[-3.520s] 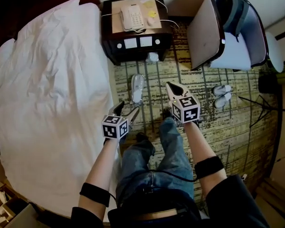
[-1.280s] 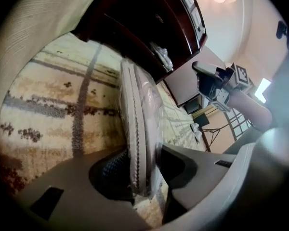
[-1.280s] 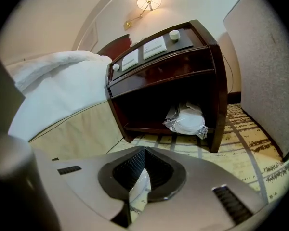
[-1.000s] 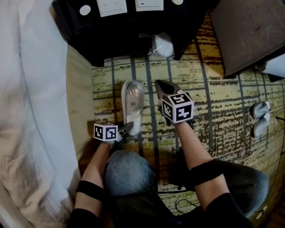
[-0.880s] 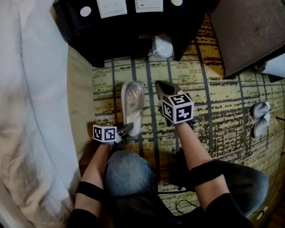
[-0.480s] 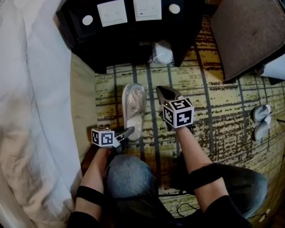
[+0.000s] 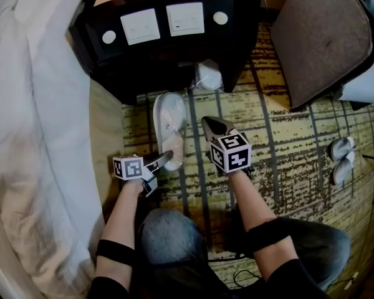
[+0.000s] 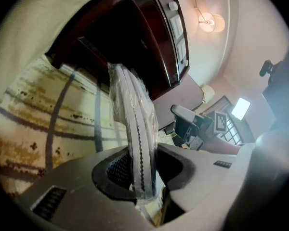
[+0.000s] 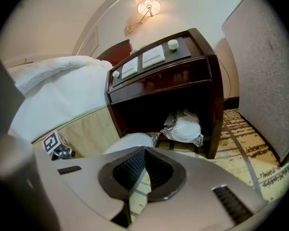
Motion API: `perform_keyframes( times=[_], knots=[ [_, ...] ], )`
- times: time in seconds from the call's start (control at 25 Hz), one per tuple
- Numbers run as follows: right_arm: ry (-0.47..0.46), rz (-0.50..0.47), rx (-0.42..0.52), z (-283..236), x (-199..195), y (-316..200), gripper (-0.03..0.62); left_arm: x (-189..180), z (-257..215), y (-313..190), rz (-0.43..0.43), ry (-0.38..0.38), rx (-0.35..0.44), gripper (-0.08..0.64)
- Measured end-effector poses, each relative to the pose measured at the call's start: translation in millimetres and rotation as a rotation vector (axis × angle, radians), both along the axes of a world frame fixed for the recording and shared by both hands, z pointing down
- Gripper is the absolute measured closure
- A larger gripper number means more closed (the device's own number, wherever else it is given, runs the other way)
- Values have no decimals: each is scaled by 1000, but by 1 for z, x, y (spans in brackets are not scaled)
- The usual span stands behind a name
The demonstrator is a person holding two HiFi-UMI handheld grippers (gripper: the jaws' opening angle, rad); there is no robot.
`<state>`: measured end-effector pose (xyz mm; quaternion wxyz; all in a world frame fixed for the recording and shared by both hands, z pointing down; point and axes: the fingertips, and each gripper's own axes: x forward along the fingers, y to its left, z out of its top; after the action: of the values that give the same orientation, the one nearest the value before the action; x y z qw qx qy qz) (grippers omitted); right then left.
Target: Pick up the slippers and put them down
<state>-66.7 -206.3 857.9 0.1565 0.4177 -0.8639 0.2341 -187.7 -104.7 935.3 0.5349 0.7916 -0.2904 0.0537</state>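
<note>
A pair of white slippers (image 7: 169,126) in clear plastic wrap lies lengthwise toward the nightstand. My left gripper (image 7: 165,159) is shut on its near end. In the left gripper view the slippers (image 8: 132,124) stand edge-on, sticking out from between the pads (image 8: 118,170) of my left gripper (image 8: 137,177). My right gripper (image 7: 209,122) hovers just right of the pack, shut with nothing in it. In the right gripper view its jaws (image 9: 142,155) meet, with the slippers (image 9: 130,141) behind them at the left.
A dark nightstand (image 7: 168,36) stands ahead, with another wrapped pack (image 7: 209,76) under it. The white bed (image 7: 37,104) runs along the left and a chair (image 7: 324,36) is at the right. More white slippers (image 7: 341,157) lie on the patterned carpet at far right.
My left gripper has risen and moved toward the nightstand, taking the wrapped slippers with it. The right gripper has stayed in place, still shut.
</note>
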Motion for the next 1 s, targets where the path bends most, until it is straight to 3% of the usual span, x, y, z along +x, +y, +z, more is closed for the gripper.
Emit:
perform_keyframes(
  times=[0.56, 0.8, 1.0],
  knots=[
    [-9, -10, 44, -22, -2, -22, 586, 8, -38, -133, -52, 83, 42, 449],
    [-1, -10, 40, -17, 4, -24, 586, 13, -30, -182, -42, 52, 49, 448],
    [2, -1, 30, -9, 13, -26, 586, 17, -32, -225, -110, 86, 36, 448]
  ],
)
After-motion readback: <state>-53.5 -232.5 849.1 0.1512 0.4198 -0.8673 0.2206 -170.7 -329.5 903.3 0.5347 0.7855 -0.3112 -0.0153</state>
